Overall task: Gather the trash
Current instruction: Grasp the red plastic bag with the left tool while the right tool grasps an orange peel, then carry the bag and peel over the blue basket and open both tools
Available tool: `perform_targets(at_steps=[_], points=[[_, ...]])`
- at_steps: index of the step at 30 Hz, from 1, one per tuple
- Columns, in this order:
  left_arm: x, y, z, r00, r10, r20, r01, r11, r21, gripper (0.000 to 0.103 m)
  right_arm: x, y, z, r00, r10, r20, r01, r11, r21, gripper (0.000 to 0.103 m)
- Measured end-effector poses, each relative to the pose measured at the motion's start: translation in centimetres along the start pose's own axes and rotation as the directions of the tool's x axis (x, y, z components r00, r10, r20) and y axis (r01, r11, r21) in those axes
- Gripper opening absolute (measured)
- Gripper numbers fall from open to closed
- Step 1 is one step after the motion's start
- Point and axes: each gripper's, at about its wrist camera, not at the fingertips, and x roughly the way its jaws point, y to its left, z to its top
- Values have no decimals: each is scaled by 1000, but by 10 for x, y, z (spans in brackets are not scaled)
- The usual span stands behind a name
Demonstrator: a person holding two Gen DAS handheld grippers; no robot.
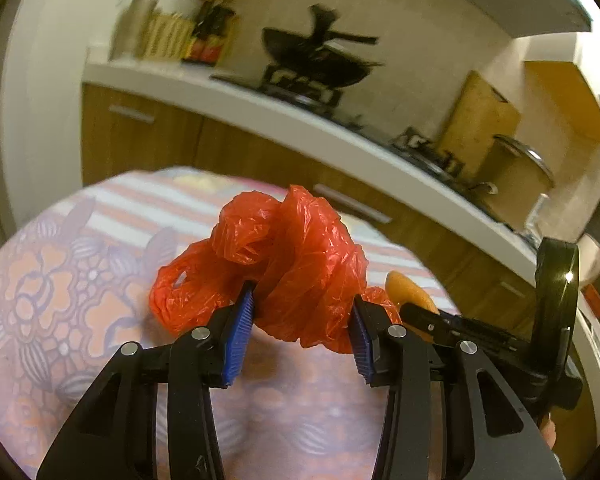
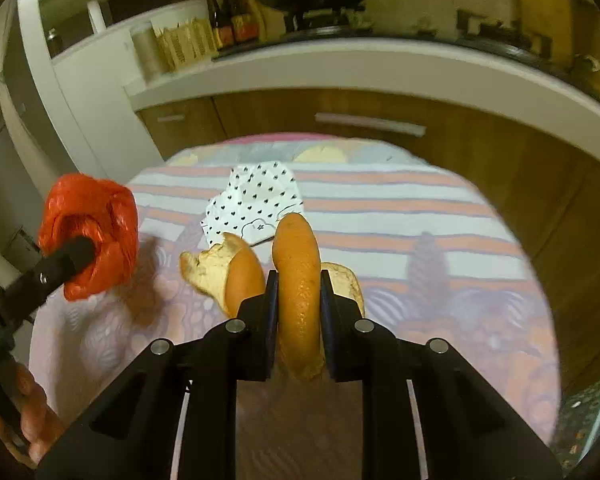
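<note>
A crumpled red plastic bag (image 1: 300, 264) hangs above the table, and my left gripper (image 1: 302, 320) is shut on it with its blue pads (image 1: 240, 332) pressed into the bag's lower folds. In the right wrist view the same bag (image 2: 96, 224) is at the left, with one black finger (image 2: 66, 258) stuck into it. My right gripper (image 2: 299, 292) is shut on a curved strip of brown bread crust (image 2: 298, 256) that stands up between the jaws. More torn bread (image 2: 216, 268) lies just left of the jaws and a piece (image 2: 346, 278) just right of them. The crust (image 1: 410, 290) also shows at the right of the left wrist view.
A crumpled white paper with black hearts (image 2: 256, 200) lies on the table beyond the bread. The table wears a floral and striped cloth (image 2: 400, 208). Behind runs a white kitchen counter (image 1: 260, 108) over wooden cabinets, with a wok (image 1: 316, 56), a pot (image 1: 516, 176) and jars.
</note>
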Motion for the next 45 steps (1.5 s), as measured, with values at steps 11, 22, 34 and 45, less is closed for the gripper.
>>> perform_targets(at_steps=[11,22,34,45], points=[[-20,-85,-10,992,-123,-1,122,987,108,41,-92,-38,-26,990,-86,113,79,995,57,16],[-13,-189,-40,967,-245,-74,256,936,243,42,-179,-105,-75,950,-268,163,238,954,180,16],[17,-298,-81,919,-335,-209,390,854,346,42,-250,-204,-138,883,-451,131,372,842,389,16],[59,-383,-141,847,-365,-386,509,766,393,42,-271,-285,-200,860,-509,17,415,719,558,16]])
